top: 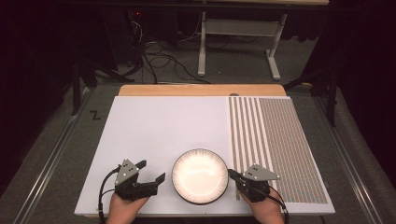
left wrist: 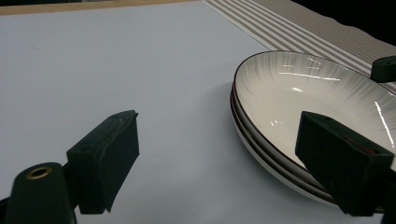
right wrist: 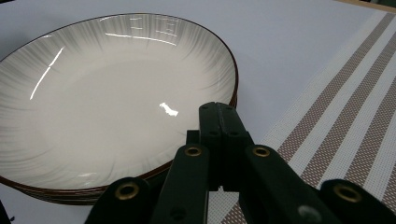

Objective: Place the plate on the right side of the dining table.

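A stack of plates sits on the white bench, near the front edge, between the two grippers. From the left gripper view you can see two, maybe three, plates lying one inside the other. They are white with a thin dark rim. Just to the right of the stack lies a striped mat. The left gripper is wide open and holds nothing. It waits just beside the left side of the stack, with one jaw over the near rim and the other over bare bench. The right gripper is shut tight, with its two jaws pressed flat together. Its tip is right at the right rim of the stack, but it has not got hold of anything. The job looks like taking the top plate off the stack. To do that well, the shut gripper could slip its thin tip under the top rim and tip it up a little. Then the open gripper can close on that one rim, and not on the plate below too. The plates are shiny and slippery, so the squeeze should be firm and the lift slow and straight up.
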Available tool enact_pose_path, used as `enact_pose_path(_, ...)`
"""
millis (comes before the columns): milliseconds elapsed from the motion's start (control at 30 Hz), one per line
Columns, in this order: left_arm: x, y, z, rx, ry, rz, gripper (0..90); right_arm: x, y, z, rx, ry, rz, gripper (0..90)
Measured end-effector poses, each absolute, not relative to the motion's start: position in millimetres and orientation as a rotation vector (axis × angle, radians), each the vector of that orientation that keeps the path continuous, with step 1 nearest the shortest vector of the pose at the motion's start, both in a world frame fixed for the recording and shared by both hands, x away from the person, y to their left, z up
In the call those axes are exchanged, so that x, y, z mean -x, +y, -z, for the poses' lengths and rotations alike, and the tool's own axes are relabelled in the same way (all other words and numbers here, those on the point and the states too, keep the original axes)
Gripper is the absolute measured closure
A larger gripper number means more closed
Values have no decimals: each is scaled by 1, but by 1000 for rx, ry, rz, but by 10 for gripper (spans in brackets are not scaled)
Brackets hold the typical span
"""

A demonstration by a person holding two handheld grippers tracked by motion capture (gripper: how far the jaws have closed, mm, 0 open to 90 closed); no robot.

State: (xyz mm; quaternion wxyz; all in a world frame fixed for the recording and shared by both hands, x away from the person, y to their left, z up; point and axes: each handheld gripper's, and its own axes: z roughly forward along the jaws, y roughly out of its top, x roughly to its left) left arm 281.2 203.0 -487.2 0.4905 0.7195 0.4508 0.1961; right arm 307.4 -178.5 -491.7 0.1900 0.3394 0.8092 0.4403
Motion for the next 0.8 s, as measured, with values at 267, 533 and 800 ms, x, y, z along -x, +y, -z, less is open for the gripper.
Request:
enact_pose_path(267,-281,202,488,-1747,1094,-471,141,-305,-178,491,-940,2272,-1233,900)
enact_pose_path(533,-283,202,488,-1753,1091,-470,147,-304,-178,491,-937,2279,-1232,900)
enact_pose_path(800,-282,202,488,-1752,1089,-467,149,-305,-177,492,-934,2273,-1210,900)
